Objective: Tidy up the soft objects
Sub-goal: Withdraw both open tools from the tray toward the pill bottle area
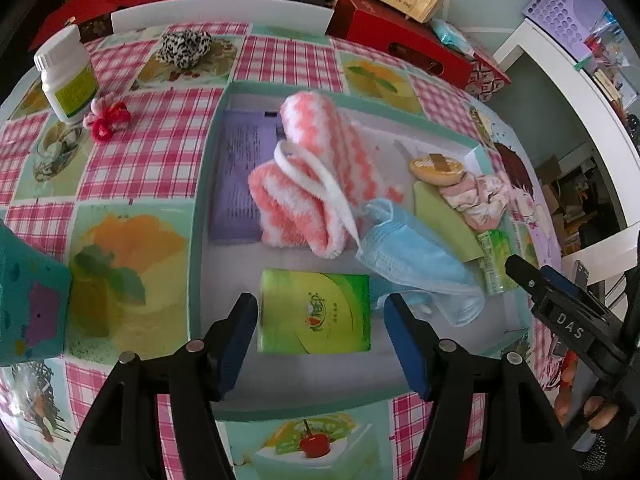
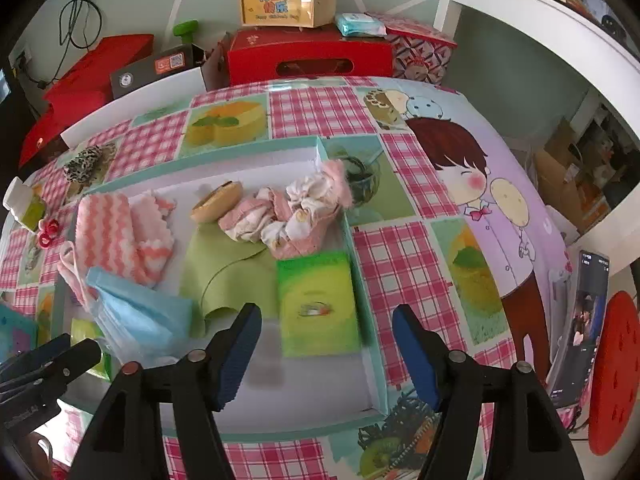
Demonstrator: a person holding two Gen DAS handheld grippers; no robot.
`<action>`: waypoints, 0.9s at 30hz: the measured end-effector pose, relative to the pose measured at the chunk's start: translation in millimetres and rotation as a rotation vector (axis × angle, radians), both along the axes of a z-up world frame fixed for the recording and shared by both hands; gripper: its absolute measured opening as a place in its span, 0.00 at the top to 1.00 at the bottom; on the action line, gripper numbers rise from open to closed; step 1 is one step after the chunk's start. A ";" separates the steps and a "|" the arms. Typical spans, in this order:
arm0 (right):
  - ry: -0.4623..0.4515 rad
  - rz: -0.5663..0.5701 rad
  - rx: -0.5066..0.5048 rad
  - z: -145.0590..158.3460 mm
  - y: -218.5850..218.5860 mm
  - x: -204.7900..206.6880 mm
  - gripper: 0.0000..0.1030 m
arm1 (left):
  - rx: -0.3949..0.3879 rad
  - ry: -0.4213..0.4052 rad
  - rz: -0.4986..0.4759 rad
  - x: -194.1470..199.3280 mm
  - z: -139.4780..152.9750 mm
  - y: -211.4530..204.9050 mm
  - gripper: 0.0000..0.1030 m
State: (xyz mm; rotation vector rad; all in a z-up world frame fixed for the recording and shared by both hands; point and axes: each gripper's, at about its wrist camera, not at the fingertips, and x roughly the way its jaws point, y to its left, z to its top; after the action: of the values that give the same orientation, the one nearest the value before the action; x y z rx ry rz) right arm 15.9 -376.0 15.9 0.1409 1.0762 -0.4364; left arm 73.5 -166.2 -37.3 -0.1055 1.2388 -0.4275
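Observation:
A shallow teal-rimmed box point(image 1: 208, 148) point(image 2: 360, 264) holds soft things: a pink-and-white striped fluffy cloth point(image 1: 316, 168) point(image 2: 116, 236), a blue face mask point(image 1: 412, 256) point(image 2: 140, 312), two green tissue packs point(image 1: 316, 312) point(image 2: 316, 304), a green cloth point(image 2: 232, 276), a pink-white crumpled cloth point(image 2: 296, 216) and a round brown pad point(image 2: 218, 200). My left gripper point(image 1: 320, 336) is open and empty over the near tissue pack. My right gripper point(image 2: 326, 348) is open and empty above the other pack at the box's right wall.
On the checked tablecloth outside the box: a leopard-print scrunchie point(image 1: 184, 48), a white bottle point(image 1: 68, 76) and a red-pink hair tie point(image 1: 108, 120). A teal box point(image 1: 28, 304) stands left. Red boxes point(image 2: 308, 56) line the back. A phone point(image 2: 580, 320) stands right.

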 end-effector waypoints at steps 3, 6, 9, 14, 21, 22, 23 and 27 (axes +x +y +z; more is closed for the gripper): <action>0.006 0.005 -0.009 -0.9 2.1 0.9 0.30 | 0.013 -0.025 0.005 -0.9 4.3 1.6 0.35; 0.012 0.010 -0.015 -1.9 4.1 1.8 0.29 | 0.015 -0.045 0.006 -1.1 8.5 4.6 0.35; 0.013 0.016 -0.023 -1.9 6.4 2.9 0.25 | 0.013 -0.061 0.009 -0.3 11.1 7.1 0.33; 0.000 0.040 -0.052 0.0 13.0 6.0 0.02 | 0.044 -0.114 0.046 2.0 16.9 13.8 0.15; -0.003 0.060 -0.077 1.0 20.8 9.9 0.00 | 0.062 -0.124 0.097 6.8 16.7 24.0 0.10; -0.001 0.063 -0.078 0.4 21.7 10.5 0.00 | 0.065 -0.128 0.098 6.7 17.0 24.2 0.10; 0.000 0.064 -0.079 0.1 22.1 10.8 0.00 | 0.070 -0.134 0.099 6.9 17.4 24.5 0.10; 0.002 0.068 -0.083 0.2 23.7 10.7 0.00 | 0.073 -0.144 0.098 7.7 19.1 24.9 0.09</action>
State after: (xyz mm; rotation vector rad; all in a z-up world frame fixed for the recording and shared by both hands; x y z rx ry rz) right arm 26.6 -352.3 16.1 0.0304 1.0603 -0.4198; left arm 81.2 -141.2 -18.2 -0.0712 1.1010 -0.2992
